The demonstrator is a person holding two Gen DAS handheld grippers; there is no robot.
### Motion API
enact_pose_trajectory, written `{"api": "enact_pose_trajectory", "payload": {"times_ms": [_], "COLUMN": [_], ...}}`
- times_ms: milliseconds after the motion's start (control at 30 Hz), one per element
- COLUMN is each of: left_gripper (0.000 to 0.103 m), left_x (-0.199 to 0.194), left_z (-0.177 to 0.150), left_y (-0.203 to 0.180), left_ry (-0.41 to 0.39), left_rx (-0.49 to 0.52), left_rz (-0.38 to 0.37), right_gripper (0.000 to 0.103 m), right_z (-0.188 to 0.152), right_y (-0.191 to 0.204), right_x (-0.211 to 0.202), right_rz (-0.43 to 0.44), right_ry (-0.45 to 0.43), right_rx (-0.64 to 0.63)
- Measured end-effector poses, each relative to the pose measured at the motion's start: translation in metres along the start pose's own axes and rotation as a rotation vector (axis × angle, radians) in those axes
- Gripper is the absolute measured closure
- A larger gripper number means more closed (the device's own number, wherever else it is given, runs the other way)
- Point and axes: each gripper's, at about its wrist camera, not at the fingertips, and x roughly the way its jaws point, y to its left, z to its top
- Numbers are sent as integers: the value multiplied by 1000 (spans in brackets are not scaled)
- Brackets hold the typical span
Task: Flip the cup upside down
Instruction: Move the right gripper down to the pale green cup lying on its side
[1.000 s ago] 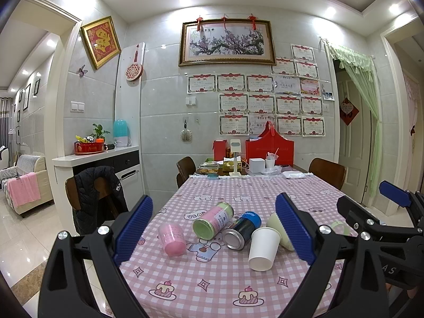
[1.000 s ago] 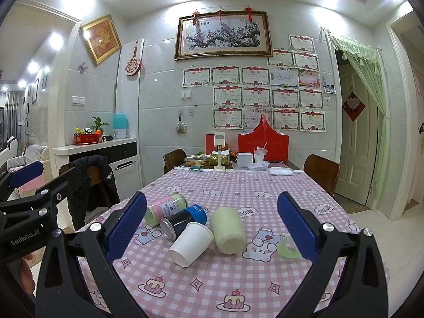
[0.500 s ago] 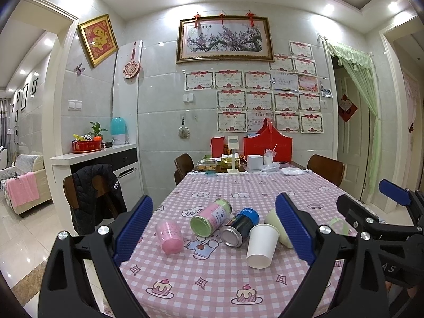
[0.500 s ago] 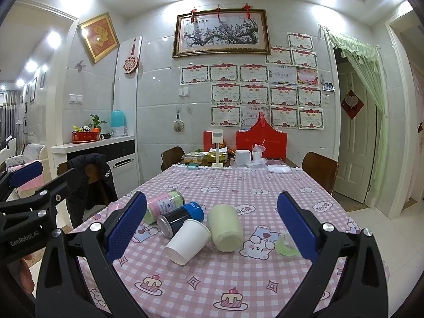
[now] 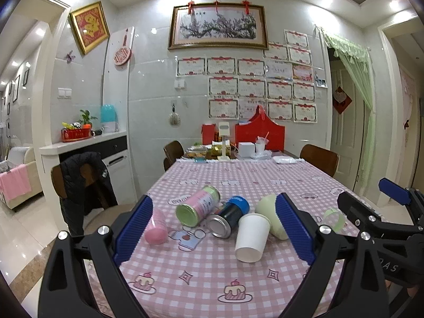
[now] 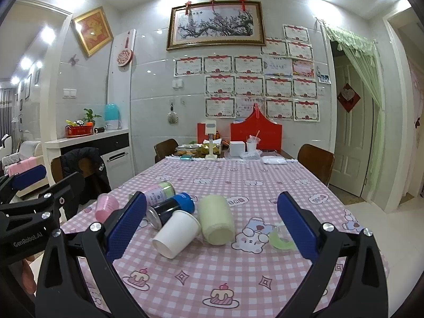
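Observation:
A white paper cup point(image 5: 251, 237) point(image 6: 176, 233) lies on its side on the pink checked tablecloth, mouth toward me. A pale green cup point(image 5: 270, 218) point(image 6: 216, 220) lies beside it on the right. A pink cup point(image 5: 156, 229) point(image 6: 106, 206) lies to the left. My left gripper point(image 5: 214, 229) is open and empty, held above the table's near edge in front of the cups. My right gripper point(image 6: 212, 226) is open and empty, also short of the cups. The right gripper shows at the right edge of the left wrist view point(image 5: 392, 212).
A pink-and-green can point(image 5: 198, 206) and a dark can with a blue cap point(image 5: 229, 216) lie on their sides behind the white cup. A pale green ring lid point(image 6: 281, 241) lies to the right. Boxes and dishes point(image 5: 238, 145) crowd the far end. Chairs point(image 5: 79, 182) flank the table.
Both grippers have tilted slightly, so the table and cups sit a little higher in view. The cups and cans have not moved. Both grippers remain open.

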Motion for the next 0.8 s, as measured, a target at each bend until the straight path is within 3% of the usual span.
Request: {"api": "enact_pose_trajectory", "payload": {"times_ms": [433, 800], "left_gripper": [11, 11], "left_x": [71, 160], "left_z": [-15, -46], "left_y": [-41, -102], "left_ry": [106, 316], "left_rx": [3, 43], "left_rz": [-75, -220], "right_gripper": [8, 8], "right_z": [-21, -44], "right_y": [-44, -104], "right_x": [40, 79], "right_rz": [-72, -174], "right_ry": [91, 194], "right_rx": [18, 84]}}
